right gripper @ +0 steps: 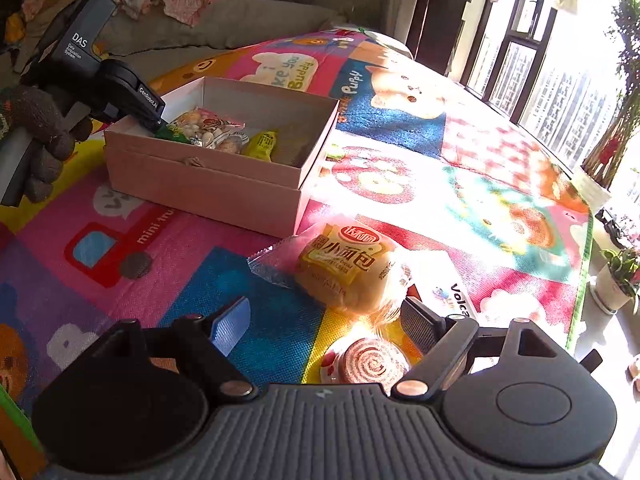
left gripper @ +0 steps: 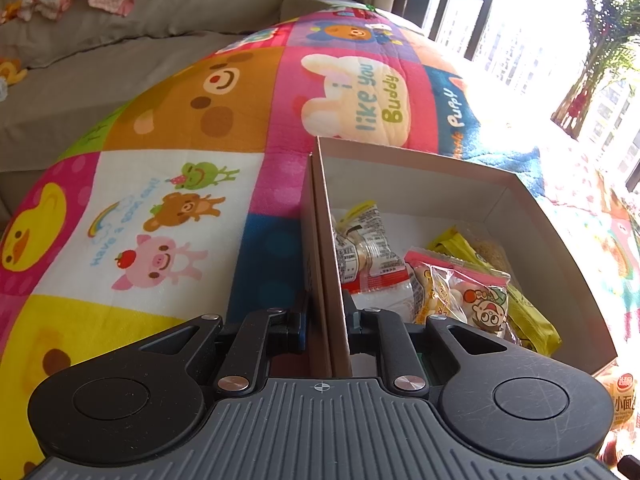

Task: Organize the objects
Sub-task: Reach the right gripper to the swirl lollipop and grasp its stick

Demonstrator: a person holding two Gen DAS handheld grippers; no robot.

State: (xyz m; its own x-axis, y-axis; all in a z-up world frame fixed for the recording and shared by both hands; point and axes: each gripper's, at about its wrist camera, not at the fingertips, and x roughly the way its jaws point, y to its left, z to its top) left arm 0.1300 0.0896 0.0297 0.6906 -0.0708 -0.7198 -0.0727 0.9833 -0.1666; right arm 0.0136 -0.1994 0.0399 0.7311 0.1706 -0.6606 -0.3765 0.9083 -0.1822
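Left wrist view shows the left gripper (left gripper: 326,320) clamped on the near wall of the box (left gripper: 416,162), one finger outside, one inside, steadying it on the mat (left gripper: 160,200). Several snack packets (left gripper: 456,292) already lie in the box. From the right wrist view, the right gripper (right gripper: 320,322) hangs with its fingers wide and nothing between them, just short of the bread pack (right gripper: 348,268), which lies on the mat near the box's corner; a swirl cake (right gripper: 370,362) sits closer still, almost between the fingers. I'd say the bread is next. It looks light and soft, in a slick, crinkly wrapper, so a hard squeeze would crush it. Taking it across the middle gently, or by the flat sealed end, seems safest.
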